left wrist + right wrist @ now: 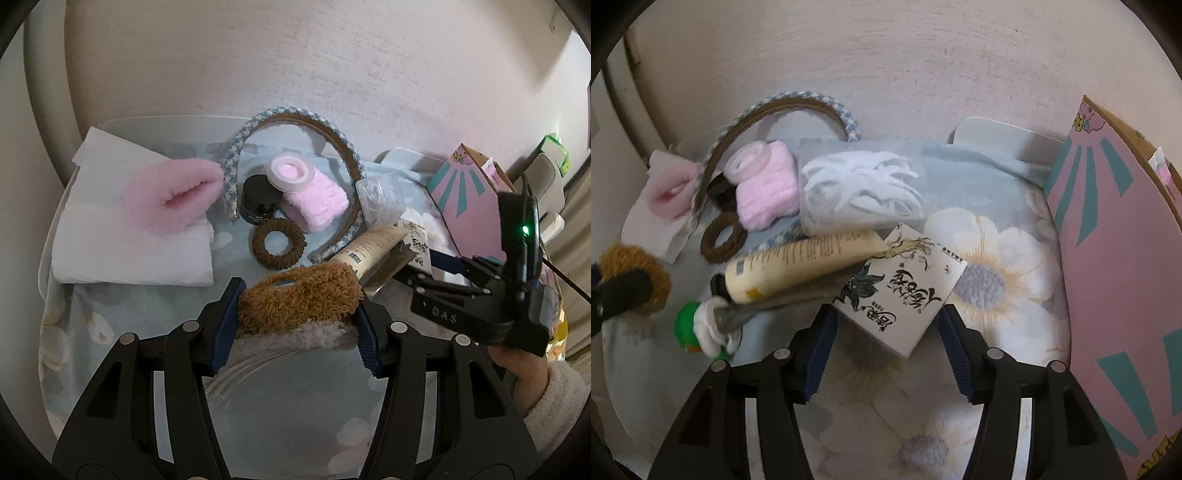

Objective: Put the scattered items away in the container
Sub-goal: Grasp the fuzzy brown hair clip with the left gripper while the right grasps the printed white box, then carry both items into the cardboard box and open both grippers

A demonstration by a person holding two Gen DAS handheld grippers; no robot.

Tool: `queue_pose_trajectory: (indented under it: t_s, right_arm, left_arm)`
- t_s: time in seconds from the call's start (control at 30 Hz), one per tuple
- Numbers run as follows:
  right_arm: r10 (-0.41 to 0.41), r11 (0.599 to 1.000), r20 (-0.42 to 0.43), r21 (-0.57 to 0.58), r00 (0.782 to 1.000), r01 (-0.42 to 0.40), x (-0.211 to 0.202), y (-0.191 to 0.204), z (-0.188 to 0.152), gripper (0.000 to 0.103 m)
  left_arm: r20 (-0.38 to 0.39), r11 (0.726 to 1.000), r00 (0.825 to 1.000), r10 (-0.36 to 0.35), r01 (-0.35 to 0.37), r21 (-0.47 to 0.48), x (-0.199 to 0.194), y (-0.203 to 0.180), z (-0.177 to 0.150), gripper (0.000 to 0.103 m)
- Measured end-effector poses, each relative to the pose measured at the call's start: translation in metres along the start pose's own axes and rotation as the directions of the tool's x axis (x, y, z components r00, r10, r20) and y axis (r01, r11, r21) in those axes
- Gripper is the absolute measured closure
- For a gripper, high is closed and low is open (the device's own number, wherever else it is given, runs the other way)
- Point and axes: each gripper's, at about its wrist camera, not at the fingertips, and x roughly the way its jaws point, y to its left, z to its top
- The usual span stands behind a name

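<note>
A pale wall (295, 55) with a rough, brushed texture stood behind everything. A light blue blanket (990, 177) printed with large cream flowers covered the surface below it. At the back right, a white board (997, 136) rose just behind the blanket's edge. In the left wrist view, a green and white box (556, 153) sat far off at the right edge beside a pale grey cushioned shape (543, 173), too small and distorted to identify further. A person's fuzzy cream sleeve (554, 417) showed at the lower right.
</note>
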Motion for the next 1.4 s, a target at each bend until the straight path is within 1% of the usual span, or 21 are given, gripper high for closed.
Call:
queue_pose_trajectory:
  t_s: [0.2, 0.3, 0.37, 0.5, 0.53, 0.6, 0.67, 0.73, 0.8, 0.83, 0.87, 0.97, 1.07, 1.1, 1.17, 1.23, 1.33, 1.4]
  right_arm:
    - [-0.026, 0.999, 0.011, 0.04, 1.0, 0.026, 0.006, -0.003, 0.008, 0.048]
    - [0.005, 0.998, 0.04, 0.068, 0.999, -0.007, 0.004, -0.009, 0.005, 0.048]
    - [0.01, 0.997, 0.039, 0.07, 0.999, -0.013, 0.003, -0.012, 0.003, 0.052]
    - [0.029, 0.995, 0.042, 0.091, 0.999, -0.033, -0.01, -0.02, -0.003, 0.054]
    - [0.029, 0.995, 0.041, 0.097, 0.999, -0.033, -0.016, -0.022, -0.005, 0.054]
    - [0.059, 0.991, 0.049, 0.119, 0.997, -0.064, -0.032, -0.027, -0.007, 0.055]
    - [0.087, 0.987, 0.085, 0.13, 0.993, -0.097, -0.055, -0.031, -0.008, 0.055]
    - [0.105, 0.986, 0.132, 0.119, 0.986, -0.121, -0.083, -0.034, -0.005, 0.055]
    - [0.121, 0.985, 0.16, 0.107, 0.98, -0.139, -0.108, -0.039, 0.0, 0.055]
    - [0.128, 0.984, 0.183, 0.101, 0.975, -0.148, -0.124, -0.043, 0.002, 0.055]
    - [0.131, 0.984, 0.195, 0.098, 0.972, -0.152, -0.129, -0.035, 0.013, 0.055]
    - [0.131, 0.982, 0.249, 0.1, 0.96, -0.16, -0.169, -0.047, 0.013, 0.055]
    - [0.1, 0.985, 0.281, 0.111, 0.955, -0.135, -0.199, -0.064, 0.013, 0.055]
    - [0.084, 0.986, 0.287, 0.114, 0.954, -0.121, -0.209, -0.073, 0.011, 0.055]
    - [0.044, 0.989, 0.289, 0.121, 0.956, -0.082, -0.219, -0.084, 0.007, 0.055]
    - [0.004, 0.99, 0.284, 0.133, 0.959, -0.044, -0.232, -0.105, -0.002, 0.055]
    - [-0.04, 0.99, 0.258, 0.144, 0.965, 0.003, -0.24, -0.128, -0.012, 0.055]
    - [-0.052, 0.988, 0.234, 0.152, 0.971, 0.016, -0.241, -0.143, -0.017, 0.055]
  left_arm:
    - [-0.006, 1.0, 1.0, -0.003, 0.003, -0.008, -0.002, 0.003, -0.001, 0.051]
    - [-0.005, 1.0, 1.0, -0.003, 0.003, -0.011, -0.004, 0.004, -0.001, 0.051]
    - [-0.005, 1.0, 1.0, -0.004, 0.004, -0.011, -0.006, 0.005, 0.0, 0.051]
    - [-0.003, 1.0, 1.0, -0.001, 0.001, -0.012, -0.012, 0.002, 0.007, 0.051]
    - [-0.001, 1.0, 1.0, 0.001, -0.001, -0.011, -0.016, -0.001, 0.01, 0.051]
    - [0.012, 1.0, 1.0, 0.005, -0.005, -0.003, -0.027, -0.008, 0.017, 0.052]
    - [0.029, 1.0, 1.0, 0.007, -0.007, 0.011, -0.038, -0.015, 0.024, 0.051]
    - [0.048, 0.999, 0.999, 0.01, -0.011, 0.032, -0.052, -0.025, 0.033, 0.051]
    - [0.064, 0.999, 0.998, 0.009, -0.013, 0.05, -0.063, -0.036, 0.042, 0.051]
    - [0.075, 0.998, 0.997, 0.001, -0.006, 0.06, -0.071, -0.044, 0.048, 0.051]
    - [0.086, 0.998, 0.996, -0.007, 0.002, 0.067, -0.076, -0.05, 0.053, 0.051]
    - [0.104, 0.995, 0.994, -0.042, 0.032, 0.097, -0.088, -0.074, 0.07, 0.051]
    - [0.117, 0.984, 0.988, -0.1, 0.08, 0.161, -0.09, -0.112, 0.086, 0.051]
    - [0.12, 0.976, 0.985, -0.126, 0.101, 0.193, -0.088, -0.129, 0.092, 0.051]
    - [0.107, 0.961, 0.981, -0.164, 0.135, 0.241, -0.081, -0.16, 0.101, 0.051]
    - [0.089, 0.946, 0.977, -0.196, 0.164, 0.278, -0.071, -0.189, 0.106, 0.051]
    - [0.033, 0.918, 0.965, -0.259, 0.236, 0.319, -0.047, -0.234, 0.11, 0.051]
    - [-0.007, 0.903, 0.964, -0.266, 0.251, 0.35, -0.027, -0.262, 0.108, 0.051]
